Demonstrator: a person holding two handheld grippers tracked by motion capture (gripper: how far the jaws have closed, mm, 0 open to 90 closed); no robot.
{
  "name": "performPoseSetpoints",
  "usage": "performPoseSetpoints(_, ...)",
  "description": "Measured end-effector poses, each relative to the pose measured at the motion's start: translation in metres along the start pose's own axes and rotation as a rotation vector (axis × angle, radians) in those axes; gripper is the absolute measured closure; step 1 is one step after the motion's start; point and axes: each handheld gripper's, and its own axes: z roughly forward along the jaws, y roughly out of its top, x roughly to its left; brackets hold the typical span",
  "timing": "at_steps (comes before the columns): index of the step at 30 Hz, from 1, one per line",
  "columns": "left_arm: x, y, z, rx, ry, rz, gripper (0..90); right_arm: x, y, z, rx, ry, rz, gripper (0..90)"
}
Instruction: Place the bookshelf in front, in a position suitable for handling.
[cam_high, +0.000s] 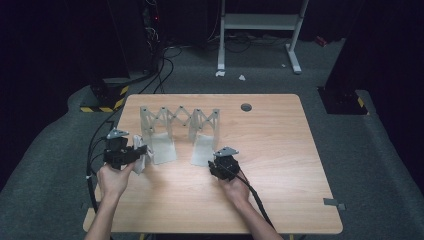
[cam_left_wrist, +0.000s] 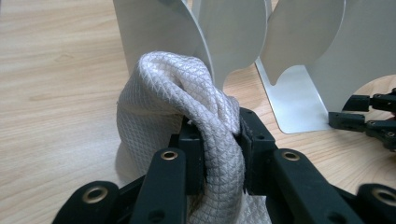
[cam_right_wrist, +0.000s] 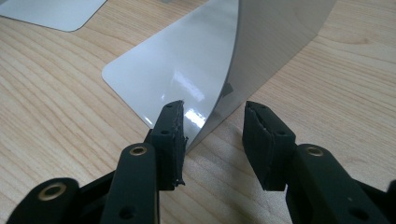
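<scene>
The white cloth (cam_left_wrist: 187, 121) runs off the bottom edge of the left gripper view, its lower end hidden behind the left tool (cam_left_wrist: 223, 154). In the right gripper view, the metal stand (cam_right_wrist: 224, 60) is cut off at the top edge.

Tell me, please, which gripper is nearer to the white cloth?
Left. The left gripper is shut on the white cloth, gripping it between its jaws. The right gripper is off to the side, open at a metal bookend.
</scene>
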Motion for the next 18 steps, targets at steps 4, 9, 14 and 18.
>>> performPoseSetpoints(4,0.012,-0.008,0.018,0.038,-0.028,-0.057,74.0,0.0,0.0,0.0,0.0,0.002,0.0,58.9)
performPoseSetpoints(9,0.017,-0.03,0.056,0.148,0.01,-0.065,74.1,0.0,0.0,0.0,0.0,0.002,0.0,58.8)
performPoseSetpoints(14,0.017,-0.04,0.077,0.163,0.045,-0.098,73.9,0.0,0.0,0.0,0.001,0.003,-0.001,58.4)
performPoseSetpoints(18,0.014,-0.039,0.08,0.153,0.068,-0.117,70.1,0.0,0.0,0.0,0.001,0.001,-0.002,56.8)
